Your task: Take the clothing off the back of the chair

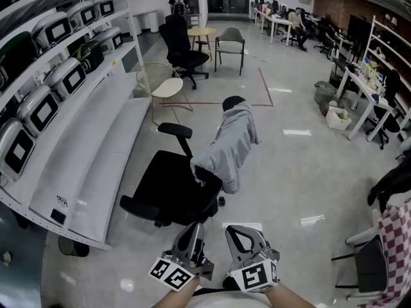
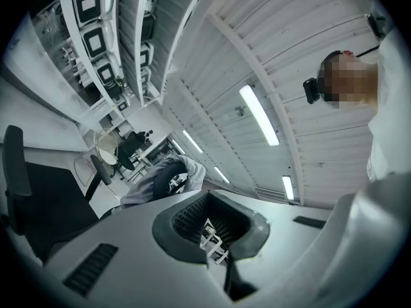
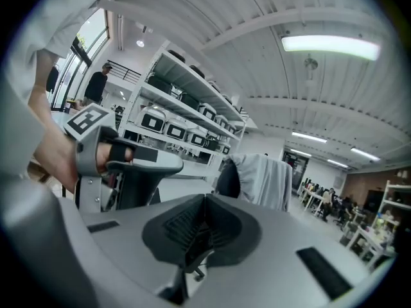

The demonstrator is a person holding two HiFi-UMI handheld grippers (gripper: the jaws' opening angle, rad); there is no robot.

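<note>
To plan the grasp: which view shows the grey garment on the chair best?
The head view: the grey garment shows whole, draped over the chair back. The left gripper view shows it small and partly cut off; the right gripper view shows only its upper part.

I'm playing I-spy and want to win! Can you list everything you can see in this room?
sweatshirt: one, grey, draped over the near chair's back
office chairs: two, black, near one, far one
shelf rack: one, white, left side
screened machines: many, silver-black, on the rack
armchair: one, grey, far middle
round table: one, wooden, beside the armchair
checked cloth: one, red-white, right edge
person with backpack: one, black clothes, far back
grippers: two, grey, bottom middle; left gripper, right gripper, jaws shut, empty
</note>
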